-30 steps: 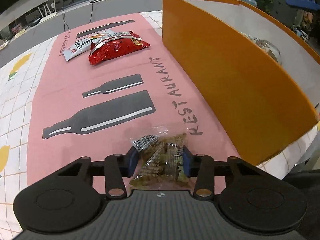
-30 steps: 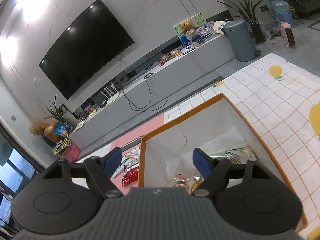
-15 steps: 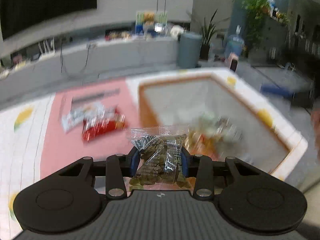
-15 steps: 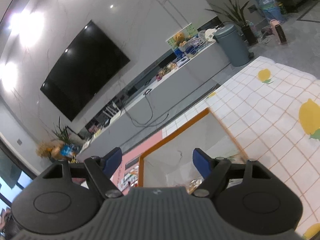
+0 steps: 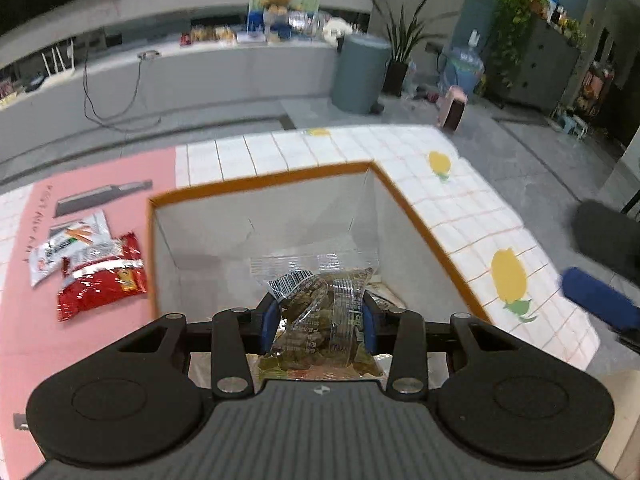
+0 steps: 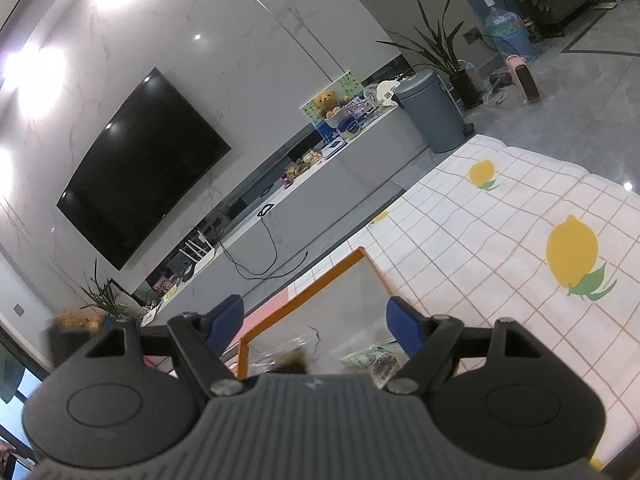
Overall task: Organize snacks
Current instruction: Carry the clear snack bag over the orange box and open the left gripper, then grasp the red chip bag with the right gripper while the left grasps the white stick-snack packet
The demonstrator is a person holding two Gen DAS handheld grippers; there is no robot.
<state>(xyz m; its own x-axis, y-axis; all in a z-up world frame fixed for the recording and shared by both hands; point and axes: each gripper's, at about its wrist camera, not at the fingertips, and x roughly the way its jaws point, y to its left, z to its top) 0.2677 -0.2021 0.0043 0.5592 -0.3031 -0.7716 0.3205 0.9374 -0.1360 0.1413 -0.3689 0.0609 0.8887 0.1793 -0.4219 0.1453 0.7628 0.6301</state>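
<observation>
My left gripper (image 5: 318, 322) is shut on a clear bag of green-brown snacks (image 5: 320, 312) and holds it over the open orange-rimmed box (image 5: 260, 182). Other packets lie low in the box, mostly hidden behind the held bag. On the pink mat (image 5: 24, 332) to the left lie a red snack packet (image 5: 102, 284) and a white snack packet (image 5: 66, 246), overlapping. My right gripper (image 6: 316, 320) stands open with nothing between its blue pads, above the near side of the same orange box (image 6: 320, 276), where a pale green packet (image 6: 370, 360) shows.
The box stands on a white checked tablecloth with lemon prints (image 5: 508, 276). The table's right edge drops to a grey floor. A blue pad of the other gripper (image 5: 596, 300) shows at the right. Beyond are a long grey counter (image 5: 200, 76) and a grey bin (image 5: 360, 72).
My left gripper rose from the pink mat and swung right with the clear bag, ending over the box. The right gripper's view tilted up and drifted, still open.
</observation>
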